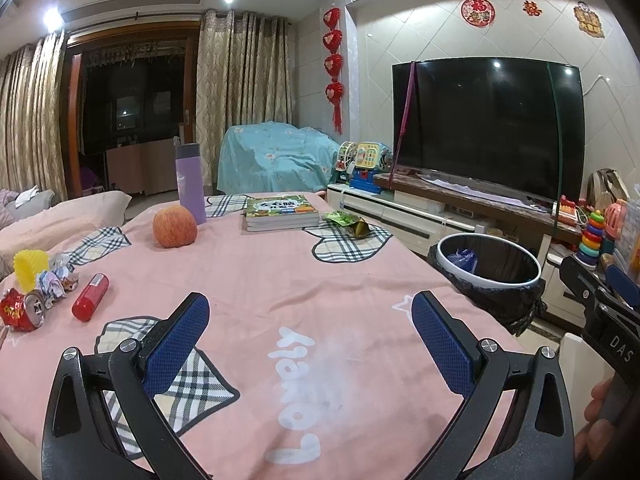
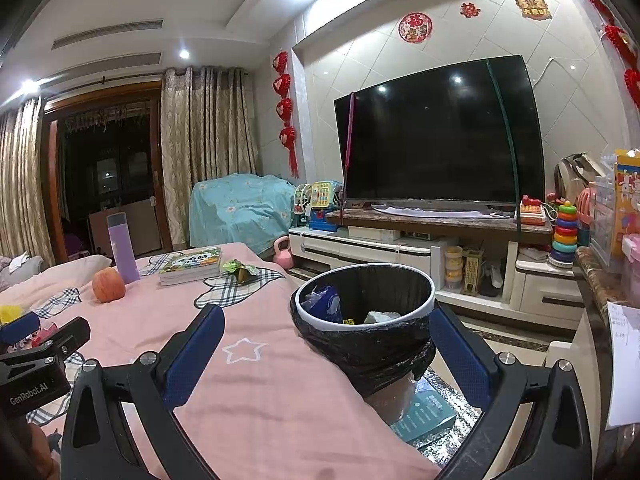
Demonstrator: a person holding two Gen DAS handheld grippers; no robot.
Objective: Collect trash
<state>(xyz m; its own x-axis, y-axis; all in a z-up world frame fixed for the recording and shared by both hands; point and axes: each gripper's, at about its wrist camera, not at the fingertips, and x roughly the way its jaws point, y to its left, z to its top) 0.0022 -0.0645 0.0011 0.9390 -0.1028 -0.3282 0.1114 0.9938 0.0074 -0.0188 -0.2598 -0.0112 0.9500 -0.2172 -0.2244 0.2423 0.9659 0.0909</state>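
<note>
Trash sits in two spots on the pink bedspread [image 1: 280, 280]: crushed red can [image 1: 22, 312], crumpled wrappers [image 1: 54, 280] and red tube [image 1: 90, 297] at the left edge, green snack wrapper [image 1: 347, 222] beside the books [image 1: 280, 212]. Left gripper [image 1: 310, 320] — fingers wide apart, empty, over the cloth. Right gripper [image 2: 326, 340] likewise spread, framing the black-lined bin [image 2: 364, 320], which holds blue plastic and what looks like paper.

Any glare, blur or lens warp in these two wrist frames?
Left wrist: ceiling spots blow out, one glints on the TV; heavy fisheye bends the curtains; the left gripper jaws and crushed can are sharp. Right wrist: two glints on the TV, dark corner vignette; the trash bin is sharp.
</note>
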